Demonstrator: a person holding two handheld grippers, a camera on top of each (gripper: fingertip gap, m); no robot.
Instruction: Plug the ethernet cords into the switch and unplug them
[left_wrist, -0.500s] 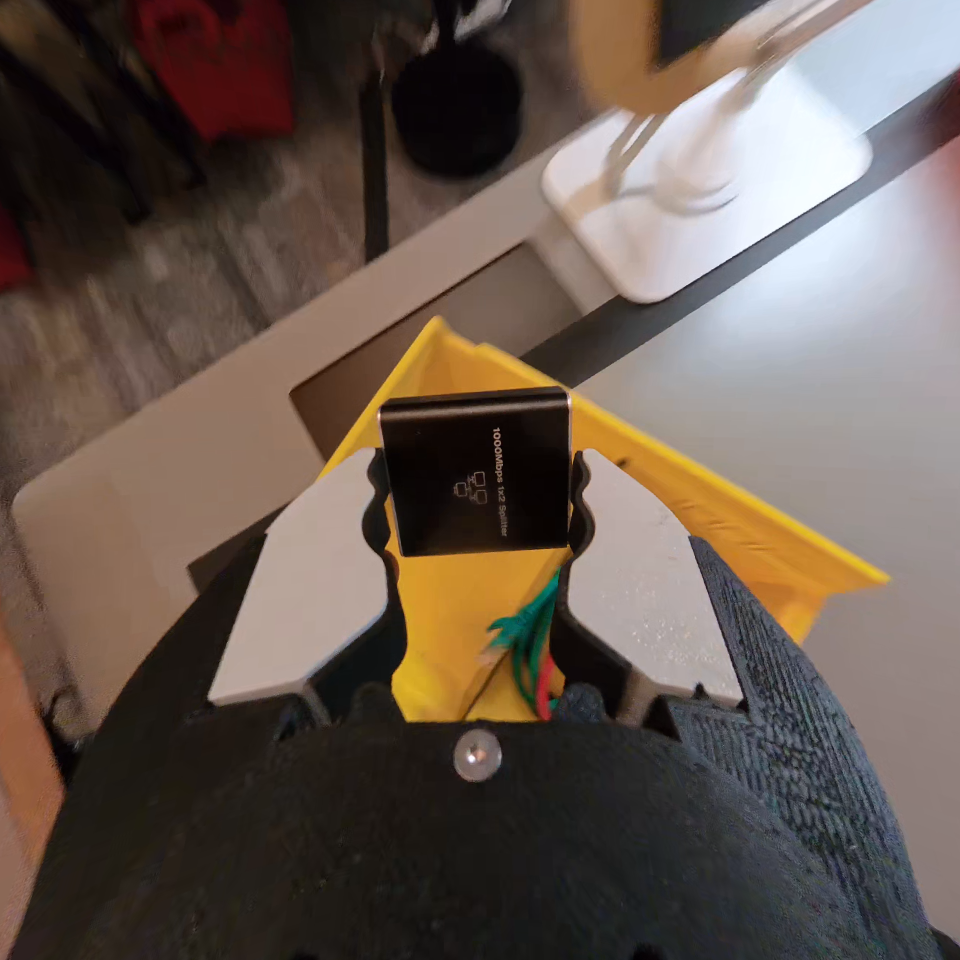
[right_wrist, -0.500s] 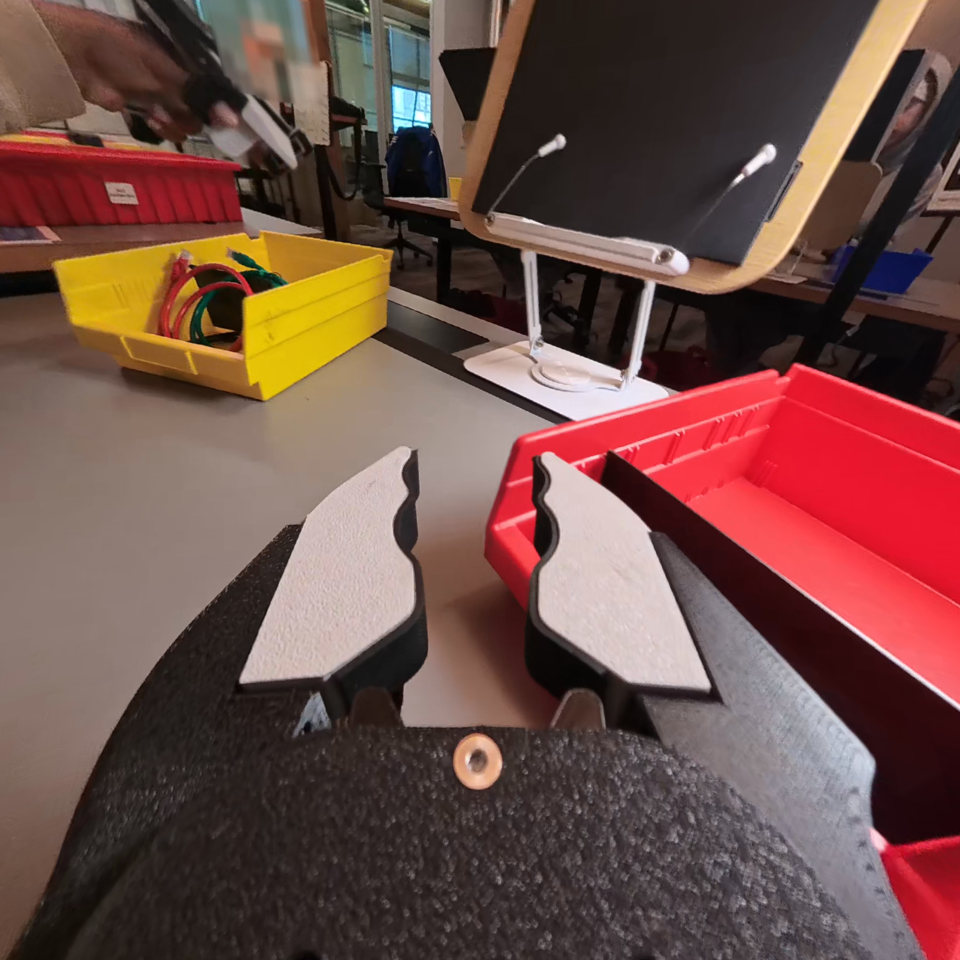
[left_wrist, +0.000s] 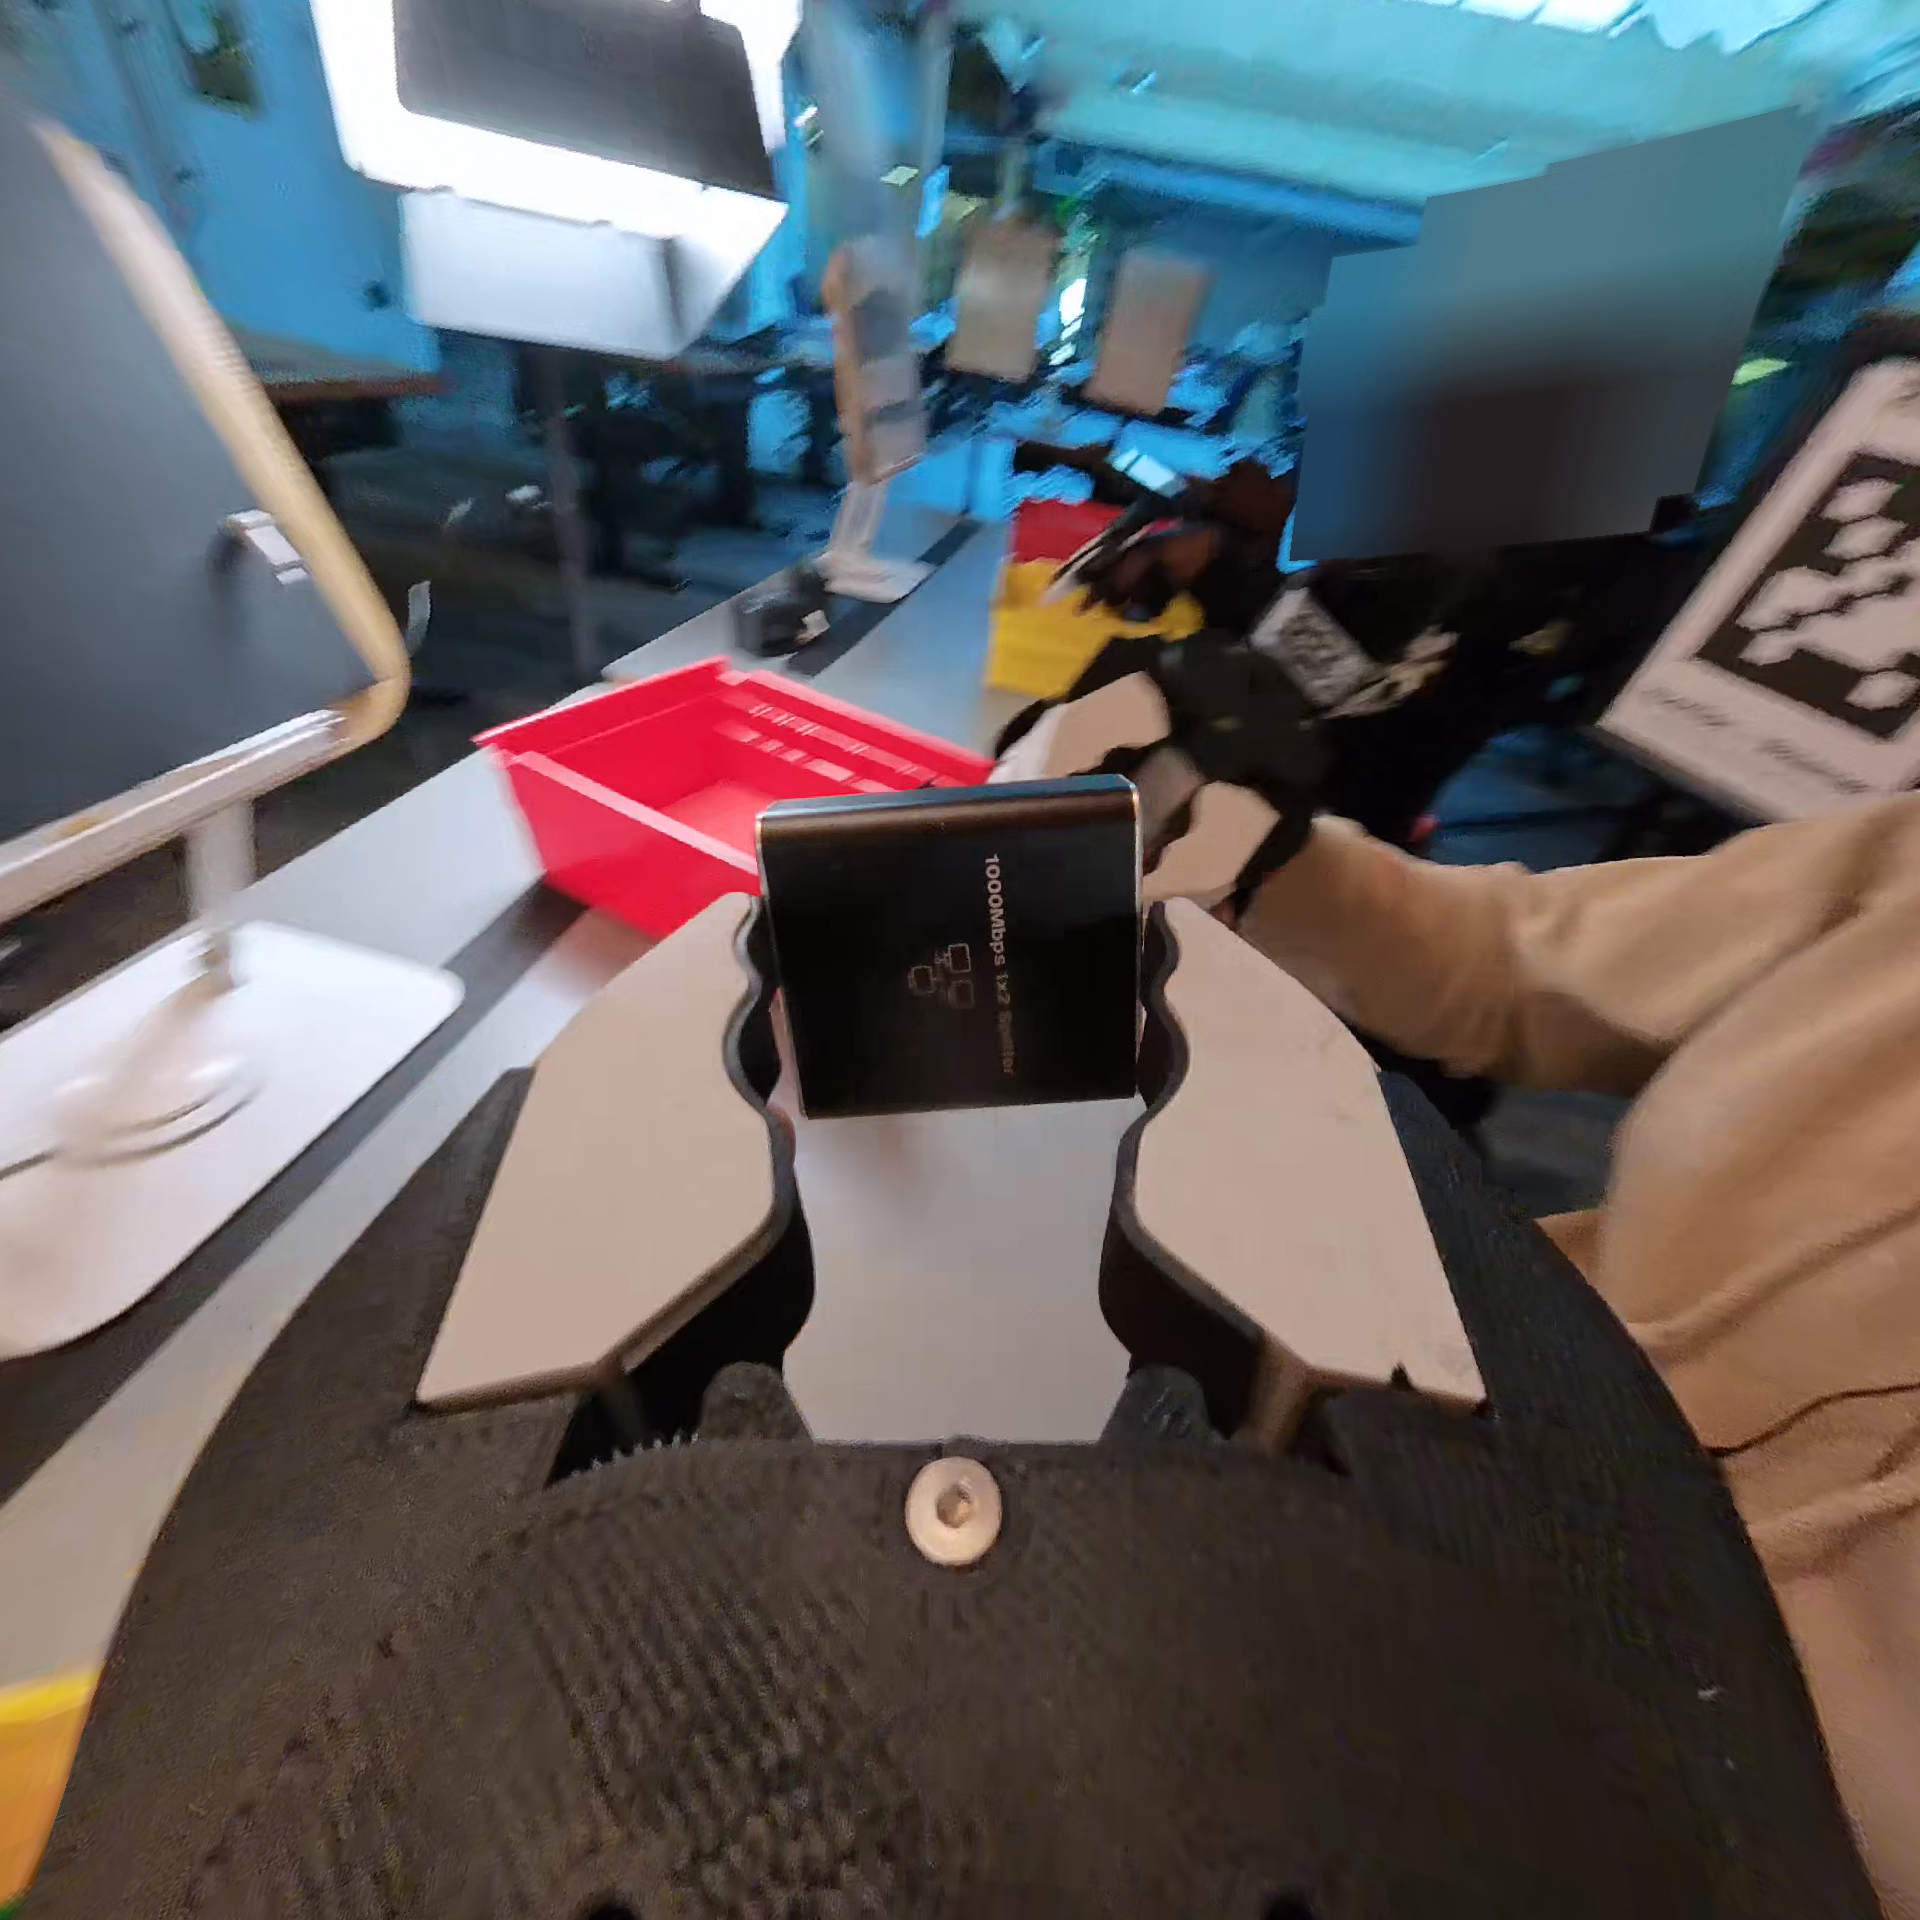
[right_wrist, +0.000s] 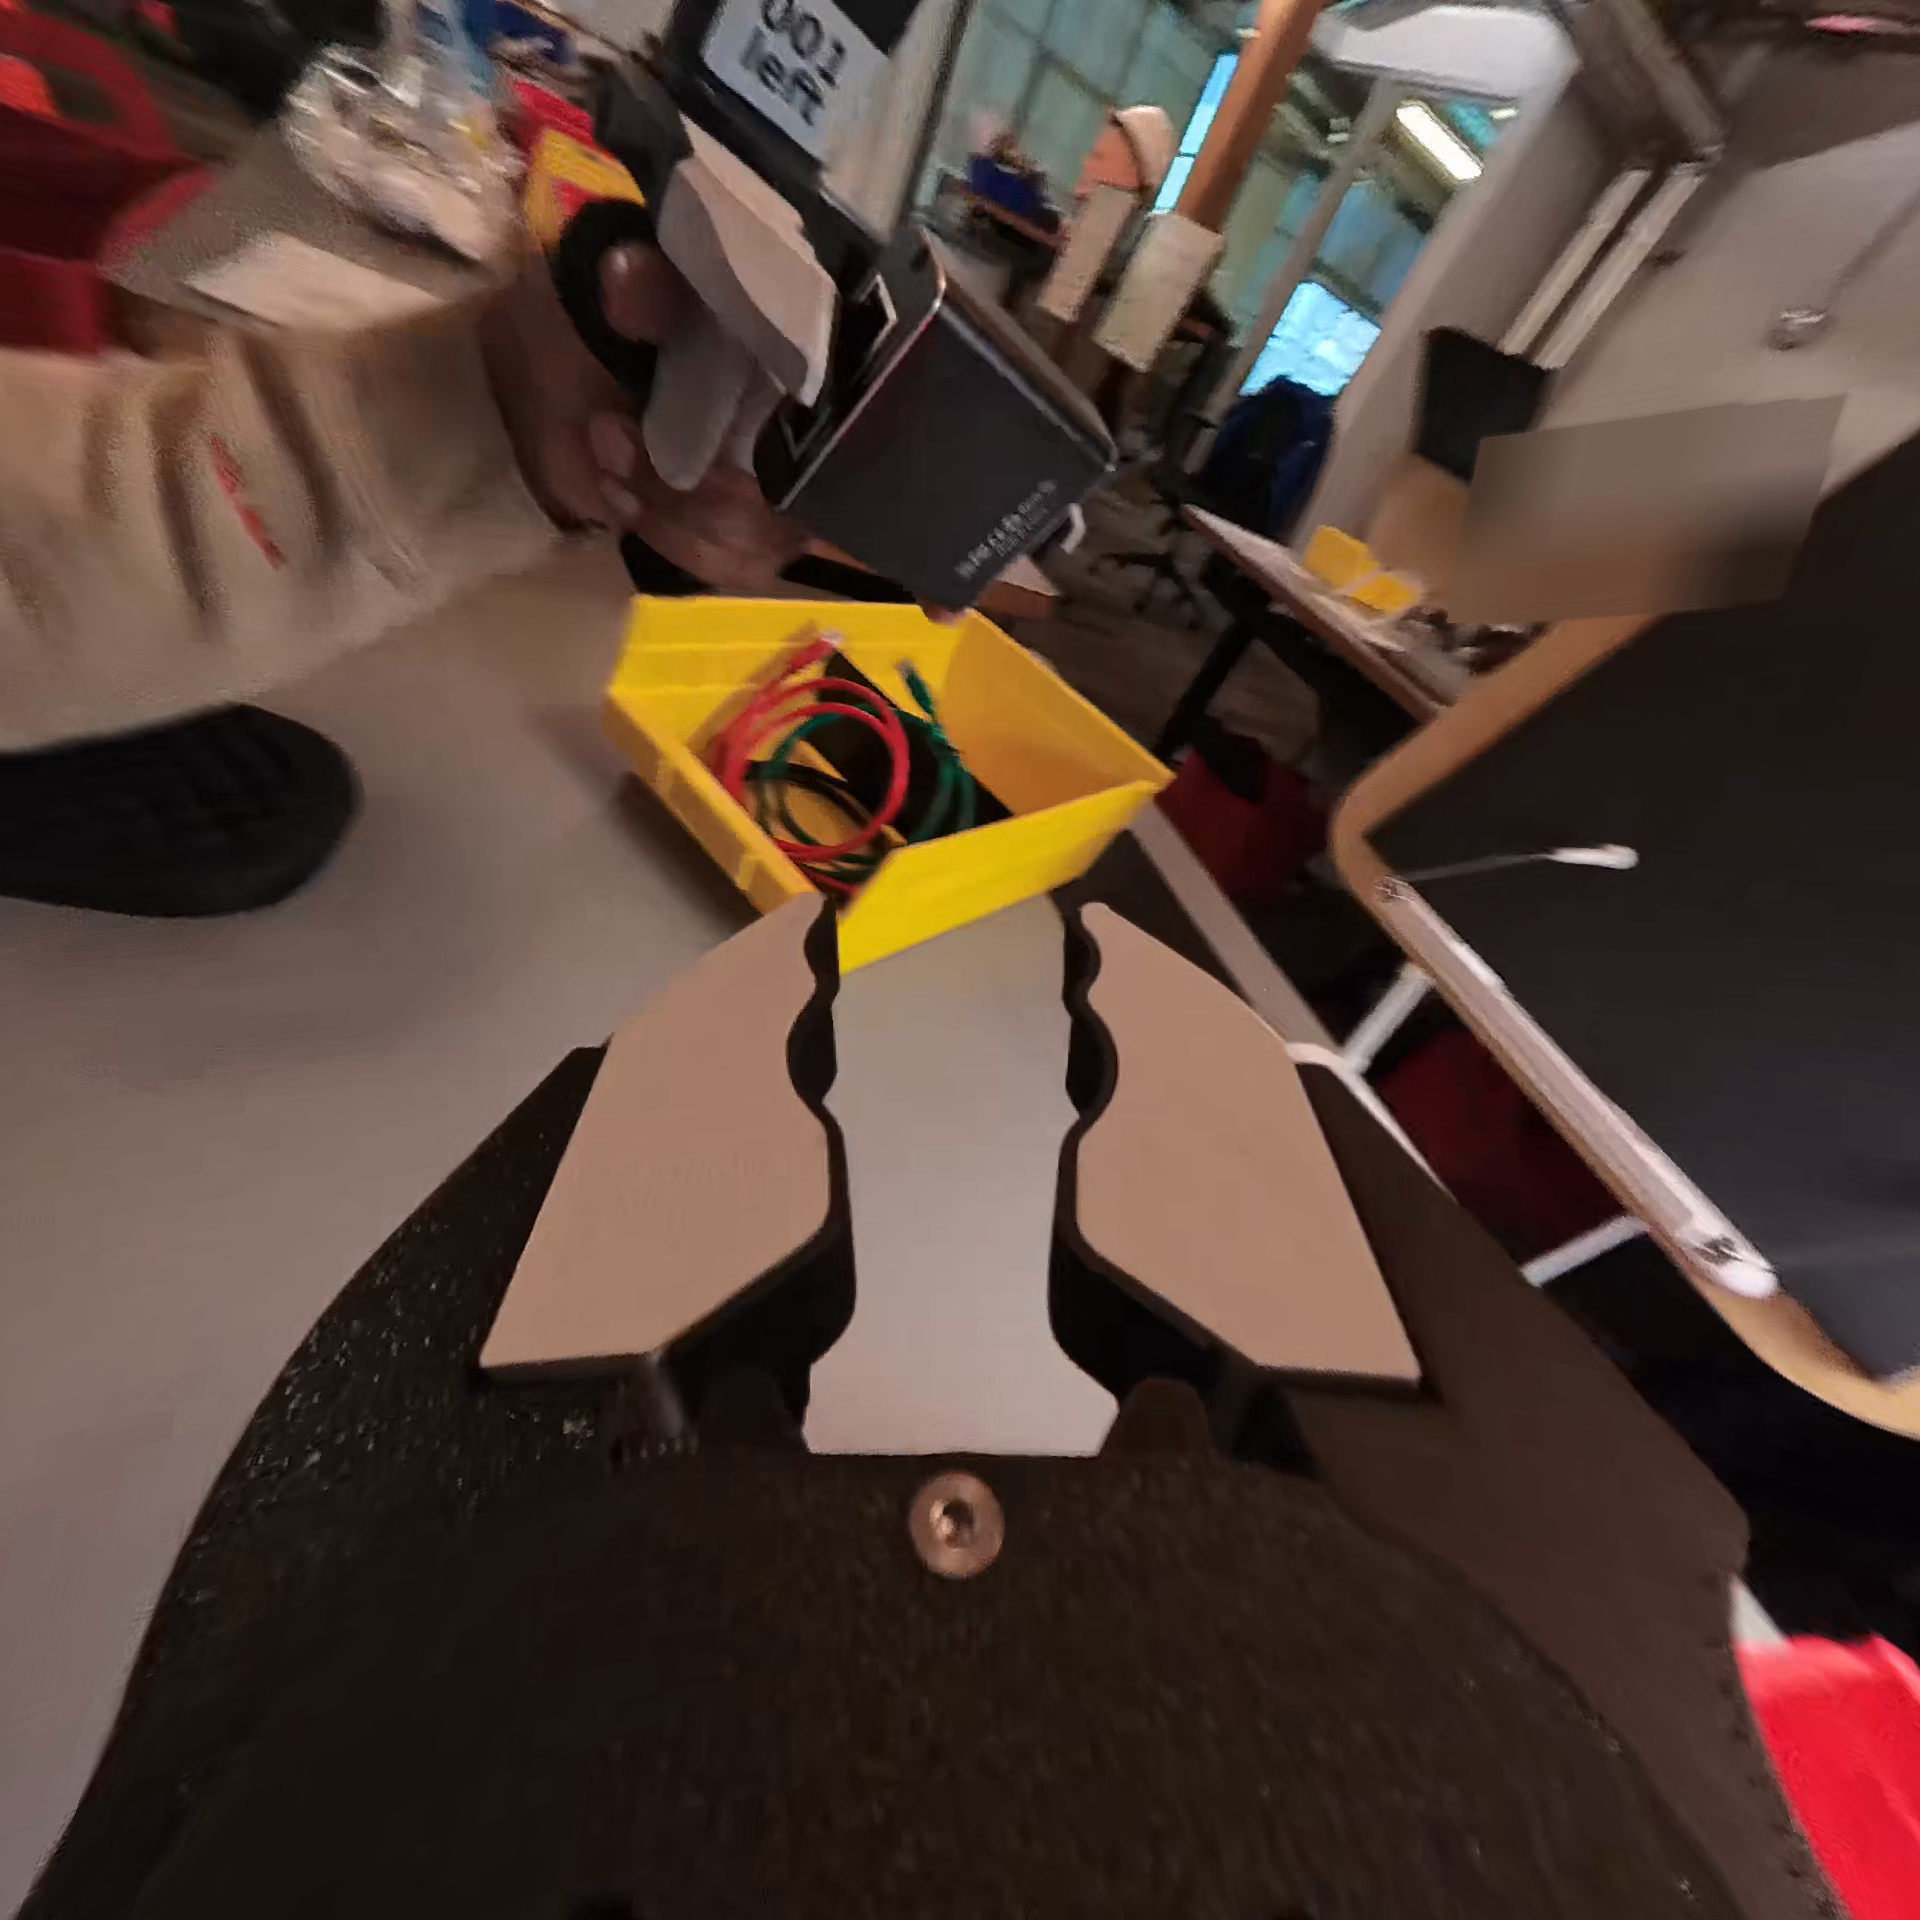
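My left gripper (left_wrist: 951, 935) is shut on a small black switch box (left_wrist: 951, 951) and holds it in the air above the grey table. The same switch (right_wrist: 935, 457) shows in the right wrist view, held high above the yellow bin (right_wrist: 997, 883) by the left gripper (right_wrist: 790, 343). Red, green and black ethernet cords (right_wrist: 831, 769) lie coiled in that bin. My right gripper (right_wrist: 945, 935) is open and empty, low over the table, just short of the bin's near wall. It also shows in the left wrist view (left_wrist: 1153, 790), beyond the switch.
A red bin (left_wrist: 665, 821) stands on the table past the switch. A tilted black board on a white stand (right_wrist: 1662, 935) is at the right of the yellow bin; its white base (left_wrist: 208, 1101) shows at left. A person's beige sleeve (left_wrist: 1662, 1039) crosses the right side. The gap from one gripper's tips to the other's is roughly 10 cm.
My left gripper has lifted the switch out from over the yellow bin and swung round toward the red bin. My right gripper has turned from the red bin to the yellow bin and opened wider.
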